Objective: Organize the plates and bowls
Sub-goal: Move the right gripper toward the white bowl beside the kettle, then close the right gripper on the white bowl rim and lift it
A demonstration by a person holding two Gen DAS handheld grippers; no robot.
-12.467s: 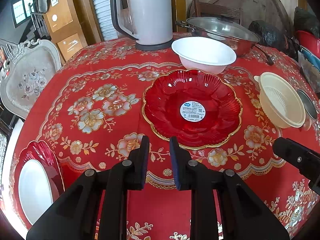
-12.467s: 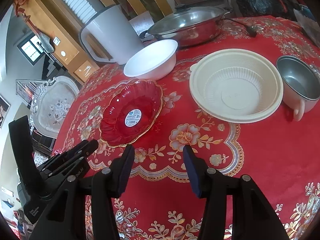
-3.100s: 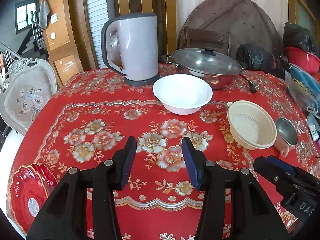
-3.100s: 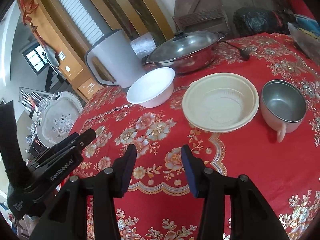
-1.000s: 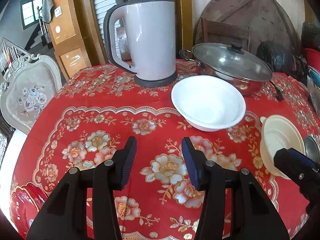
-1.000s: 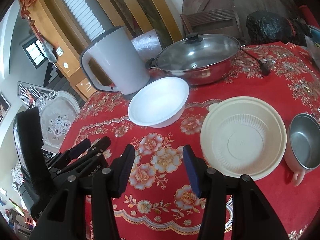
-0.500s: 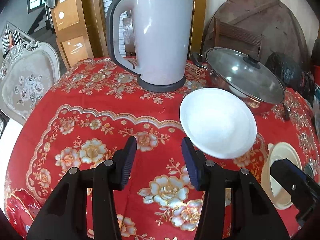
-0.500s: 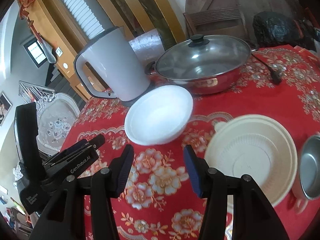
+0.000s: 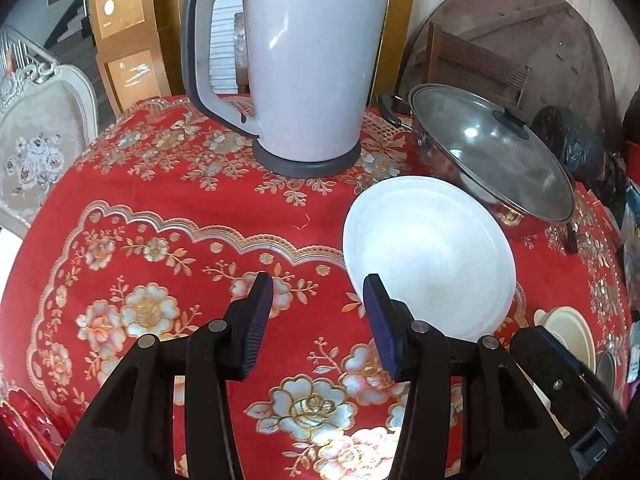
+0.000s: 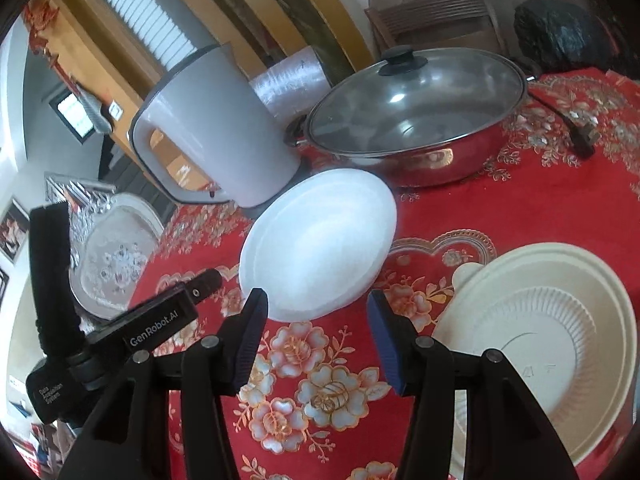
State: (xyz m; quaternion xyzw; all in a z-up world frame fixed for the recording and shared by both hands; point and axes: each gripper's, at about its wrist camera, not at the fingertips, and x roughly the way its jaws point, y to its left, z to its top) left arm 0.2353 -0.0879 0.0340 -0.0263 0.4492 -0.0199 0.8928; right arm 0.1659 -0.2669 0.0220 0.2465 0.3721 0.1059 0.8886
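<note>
A white bowl (image 9: pixel 430 256) sits on the red flowered tablecloth (image 9: pixel 160 264), between the kettle and the pot; it also shows in the right wrist view (image 10: pixel 320 240). My left gripper (image 9: pixel 318 292) is open and empty, with its right finger at the bowl's near left rim. My right gripper (image 10: pixel 316 308) is open and empty, just short of the bowl's near rim. A cream ribbed plastic bowl (image 10: pixel 548 348) lies to the right; its edge shows in the left wrist view (image 9: pixel 568 336). A red plate's edge (image 9: pixel 24 416) shows at the lower left.
A white electric kettle (image 9: pixel 296 60) stands at the back of the table. A steel pot with a glass lid (image 10: pixel 416 116) stands behind the white bowl. An ornate chair (image 9: pixel 36 152) is off the table's left side. The left gripper's body (image 10: pixel 120 332) shows in the right wrist view.
Both grippers have moved forward toward the white bowl, which now looks larger and closer. Earlier, the red plate left the table's middle and lies at the near left edge.
</note>
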